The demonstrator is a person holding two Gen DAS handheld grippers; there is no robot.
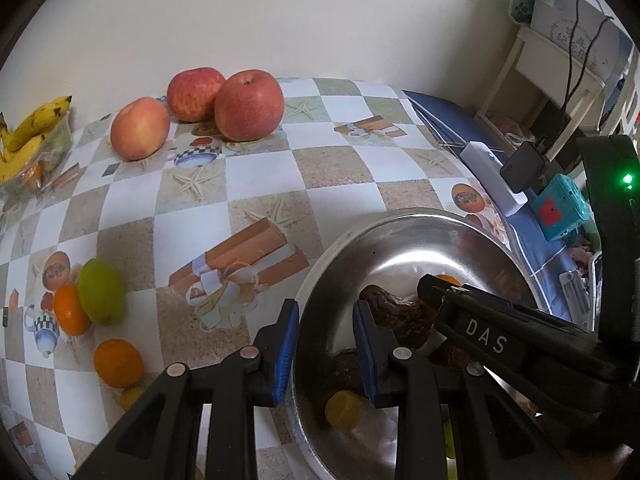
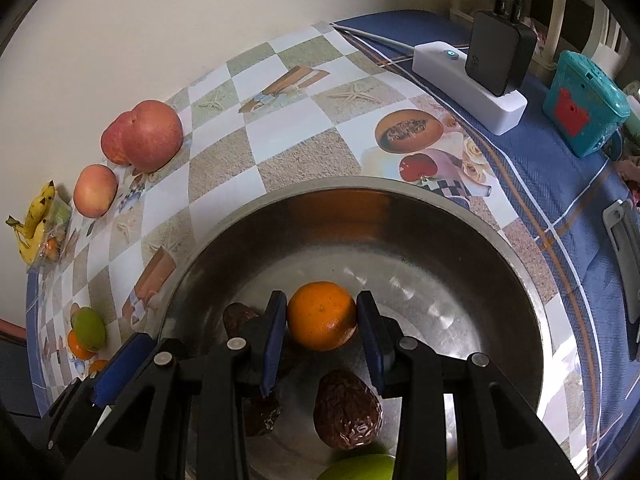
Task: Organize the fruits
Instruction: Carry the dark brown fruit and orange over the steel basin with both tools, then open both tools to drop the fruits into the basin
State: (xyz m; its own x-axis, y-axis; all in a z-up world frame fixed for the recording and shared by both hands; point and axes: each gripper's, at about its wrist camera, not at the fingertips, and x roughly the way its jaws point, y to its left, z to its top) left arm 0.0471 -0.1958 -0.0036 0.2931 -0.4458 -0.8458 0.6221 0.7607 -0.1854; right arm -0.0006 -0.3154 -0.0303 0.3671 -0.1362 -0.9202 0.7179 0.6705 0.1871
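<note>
Your table (image 2: 280, 152) wears a checkered oilcloth printed with starfish, parcels and fruit, laid over a blue plaid cloth (image 2: 580, 208); the steel bowl (image 2: 400, 200) sits at its near right part, and its rim stands between your left gripper's pads. That left gripper (image 1: 326, 344) straddles the bowl's rim (image 1: 308, 280) with the pads narrowly apart; the frames do not show them pressing the metal, so whether it clamps the rim you cannot tell. Your right gripper (image 2: 321, 320) is inside the bowl, pads pressed on either side of a small orange (image 2: 320, 316); wrinkled brown fruits (image 2: 348, 412) lie just beside it, and a green fruit (image 2: 360, 468) is at the lower edge. Three apples (image 1: 248, 106) stand near the wall, well apart from the bowl; bananas (image 1: 28, 132) lie at the far left over a clear packet; a green fruit (image 1: 100, 292) touches an orange one (image 1: 70, 310) left of the bowl, another orange one (image 1: 118, 364) nearer. A white power strip (image 2: 468, 84) carries a black adapter (image 2: 500, 52); a teal box (image 2: 584, 104) is beside it. The right gripper reads "DAS" in the left view.
</note>
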